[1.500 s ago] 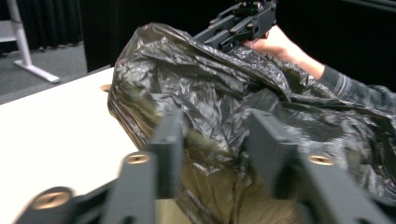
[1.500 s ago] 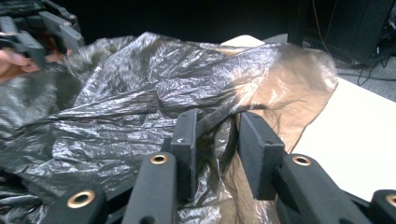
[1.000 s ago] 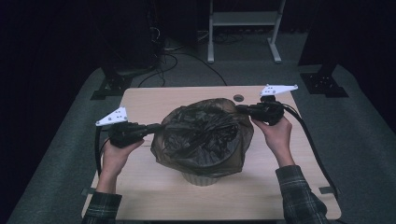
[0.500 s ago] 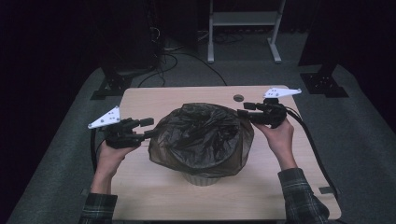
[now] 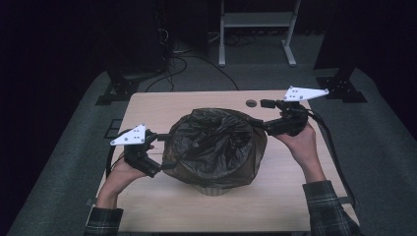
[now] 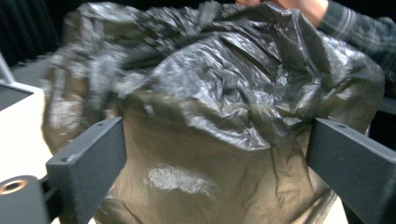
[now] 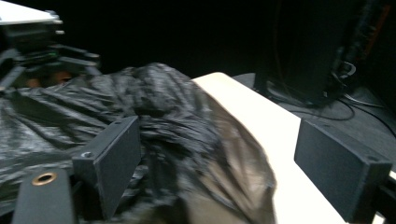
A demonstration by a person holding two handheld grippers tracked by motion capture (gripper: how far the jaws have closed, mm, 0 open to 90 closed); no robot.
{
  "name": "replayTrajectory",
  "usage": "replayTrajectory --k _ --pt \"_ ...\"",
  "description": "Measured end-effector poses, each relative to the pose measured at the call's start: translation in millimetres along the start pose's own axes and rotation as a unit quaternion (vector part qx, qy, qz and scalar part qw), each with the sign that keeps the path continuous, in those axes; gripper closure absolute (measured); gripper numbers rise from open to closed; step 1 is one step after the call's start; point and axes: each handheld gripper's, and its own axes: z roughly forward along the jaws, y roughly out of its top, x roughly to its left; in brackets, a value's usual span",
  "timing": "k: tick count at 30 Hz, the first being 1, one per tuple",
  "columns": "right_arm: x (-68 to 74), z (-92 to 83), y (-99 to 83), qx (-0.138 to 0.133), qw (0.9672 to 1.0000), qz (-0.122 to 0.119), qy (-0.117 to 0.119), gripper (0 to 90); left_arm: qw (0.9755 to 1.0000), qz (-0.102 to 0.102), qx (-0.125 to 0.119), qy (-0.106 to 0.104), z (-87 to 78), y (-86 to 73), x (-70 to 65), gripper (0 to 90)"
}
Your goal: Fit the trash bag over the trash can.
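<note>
1. We see a dim room; overhead light falls on the table [image 5: 147,105], with the far surroundings black.
2. We note glare patches on the bag [image 6: 224,140].
3. Both gripper views are blurred by motion.

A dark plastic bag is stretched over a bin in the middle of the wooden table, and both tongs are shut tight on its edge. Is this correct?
Not quite. Both tongs stand open: the gripper views show the left tongs and right tongs with jaws wide apart around the bag, not pressing it. The rest is correct.

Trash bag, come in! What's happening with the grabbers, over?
Both grippers' jaws just opened, off the bag. Black trash bag draped over bin on table. Nothing in the way.
</note>
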Motion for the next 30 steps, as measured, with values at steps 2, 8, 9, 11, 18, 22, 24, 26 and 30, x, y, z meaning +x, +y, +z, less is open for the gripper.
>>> replayTrajectory --k 2,8,9,11,18,22,24,26,30 --pt "5.1 1.5 4.5 0.013 0.9998 -0.012 0.008 12.7 1.0000 0.005 0.007 0.001 5.2 0.0 -1.5 1.2" --pt "22.0 8.9 16.6 0.064 0.9950 -0.062 0.045 10.4 0.9991 0.010 0.041 0.006 26.4 -4.2 -2.5 0.0" --pt "24.2 11.2 17.8 0.074 0.9935 -0.069 0.052 10.1 0.9991 0.011 0.041 0.007 27.7 -4.4 -2.3 0.0" --pt "28.2 16.0 19.4 0.092 0.9907 -0.081 0.060 10.0 0.9991 0.010 0.040 0.008 30.1 -4.2 -2.4 0.0" --pt "39.3 46.9 20.1 0.187 0.9736 -0.108 0.074 9.1 0.9993 0.012 0.035 0.007 33.0 -3.4 -2.4 0.0" --pt "44.2 63.7 15.6 0.253 0.9575 -0.122 0.067 7.6 0.9994 0.013 0.031 0.007 36.4 -3.1 -2.0 0.0" --pt "46.0 69.5 13.9 0.279 0.9502 -0.124 0.062 7.2 0.9994 0.013 0.031 0.006 37.8 -2.8 -1.6 0.0" --pt "45.8 75.3 12.4 0.310 0.9413 -0.115 0.066 6.5 0.9994 0.014 0.031 0.005 38.3 -2.8 -1.2 0.0" --pt "48.4 79.3 13.4 0.352 0.9271 -0.116 0.058 6.4 0.9994 0.012 0.031 0.006 39.0 -2.9 -1.1 0.0"
